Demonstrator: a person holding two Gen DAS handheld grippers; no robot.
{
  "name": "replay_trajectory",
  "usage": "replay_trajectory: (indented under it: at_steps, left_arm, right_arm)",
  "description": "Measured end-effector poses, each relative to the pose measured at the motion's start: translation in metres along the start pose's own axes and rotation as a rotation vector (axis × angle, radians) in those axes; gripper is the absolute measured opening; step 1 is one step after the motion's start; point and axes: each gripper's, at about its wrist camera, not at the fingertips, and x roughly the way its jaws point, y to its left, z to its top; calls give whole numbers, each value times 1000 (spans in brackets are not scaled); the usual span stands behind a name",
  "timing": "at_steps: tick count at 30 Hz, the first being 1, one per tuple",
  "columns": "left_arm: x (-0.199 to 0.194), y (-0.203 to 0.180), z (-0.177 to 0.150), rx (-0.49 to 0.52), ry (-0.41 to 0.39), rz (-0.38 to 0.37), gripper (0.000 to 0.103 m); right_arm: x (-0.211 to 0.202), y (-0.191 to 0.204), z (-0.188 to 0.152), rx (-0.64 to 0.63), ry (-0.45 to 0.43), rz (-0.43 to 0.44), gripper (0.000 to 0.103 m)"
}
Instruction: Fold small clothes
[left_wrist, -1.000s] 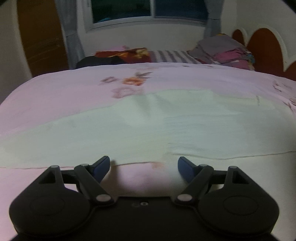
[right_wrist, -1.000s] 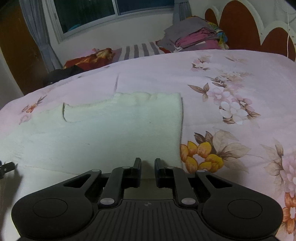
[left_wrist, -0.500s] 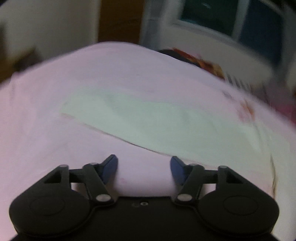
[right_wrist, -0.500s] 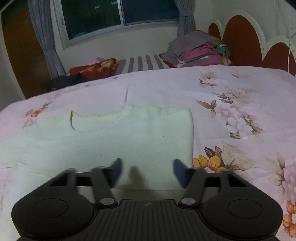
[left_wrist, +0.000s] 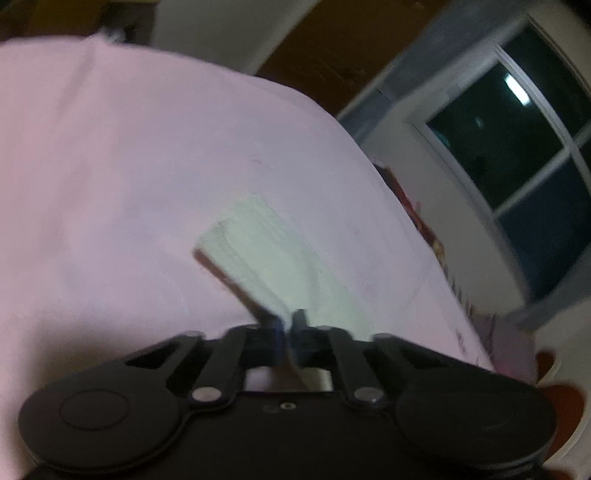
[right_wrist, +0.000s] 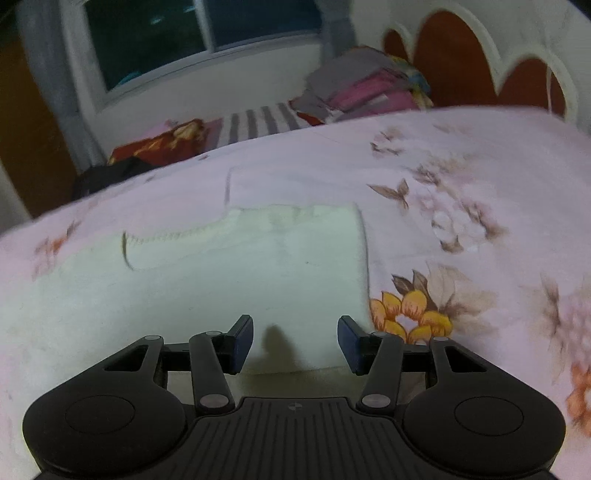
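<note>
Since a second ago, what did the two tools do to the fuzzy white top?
The left tool swung to the end of the cream knitted top, rolled sideways, and its jaws have just been closing; they now pinch the top's edge. The right tool opened and sits open over the near hem. The top remains flat on the pink floral bedsheet.

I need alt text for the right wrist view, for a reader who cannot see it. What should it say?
The right gripper, jaws open, hovers over the near edge of a cream garment spread flat on a pink floral bedspread. Beyond the bed are a pile of folded clothes, a dark window and a red scalloped headboard.
</note>
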Motion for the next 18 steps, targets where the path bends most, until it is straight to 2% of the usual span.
replay_trajectory:
  at_steps: [3, 6, 9, 11, 18]
  left_arm:
    - [-10, -36, -13, 115, -13, -46, 3]
    - [-12, -90, -39, 256, 22, -116, 3]
    - [-9, -154, -86, 449, 93, -187, 3]
    - [-13, -189, -120, 544, 112, -234, 3]
    - [-13, -292, -224, 778, 222, -367, 3]
  right_arm:
    - [-2, -2, 3, 26, -10, 8, 51]
    - [-3, -3, 3, 36, -18, 23, 51]
    - [-3, -6, 1, 51, -24, 33, 51]
    - [-2, -11, -2, 68, -21, 32, 51]
    - [-18, -38, -6, 119, -33, 38, 51]
